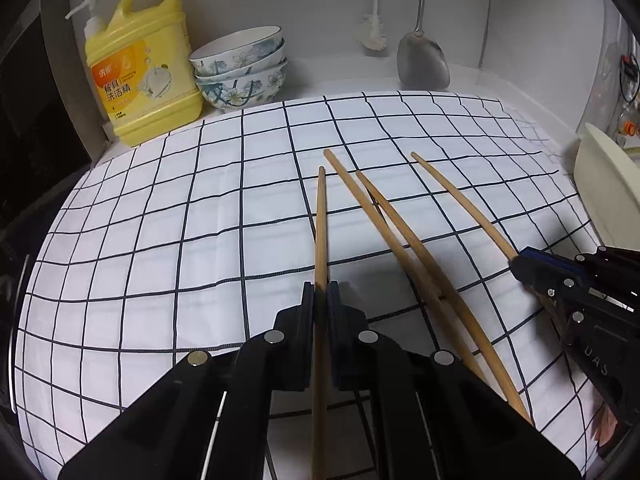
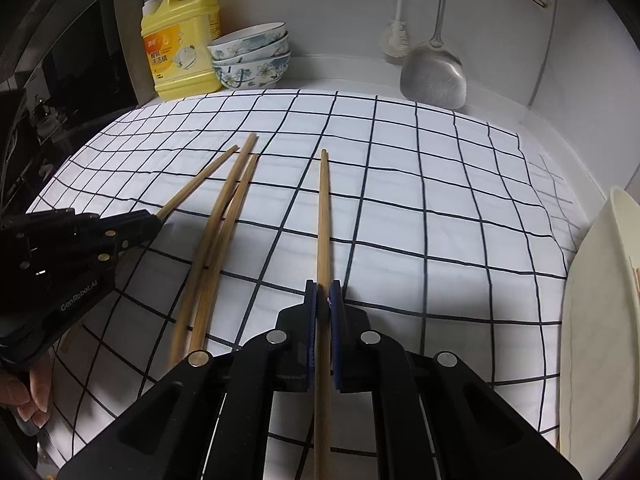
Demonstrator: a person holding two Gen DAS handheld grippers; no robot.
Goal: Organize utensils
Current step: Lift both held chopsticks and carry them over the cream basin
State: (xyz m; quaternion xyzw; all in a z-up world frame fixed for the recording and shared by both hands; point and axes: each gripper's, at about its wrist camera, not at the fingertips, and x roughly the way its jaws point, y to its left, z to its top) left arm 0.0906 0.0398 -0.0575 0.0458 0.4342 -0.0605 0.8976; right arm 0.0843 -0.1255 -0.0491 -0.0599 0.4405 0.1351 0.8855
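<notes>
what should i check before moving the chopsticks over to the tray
1. Left gripper shut on its chopstick: ok.
2. Right gripper shut on a chopstick: ok; whether it holds one or two, cannot tell.
3. Two loose chopsticks lie between the grippers, clear of both: ok.
4. Cream tray on the right within view: ok; free room inside, cannot tell.
5. Checked cloth flat under the path: ok.

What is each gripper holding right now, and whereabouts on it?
Left gripper clamps one chopstick partway along its shaft; right gripper likewise clamps another chopstick.
</notes>
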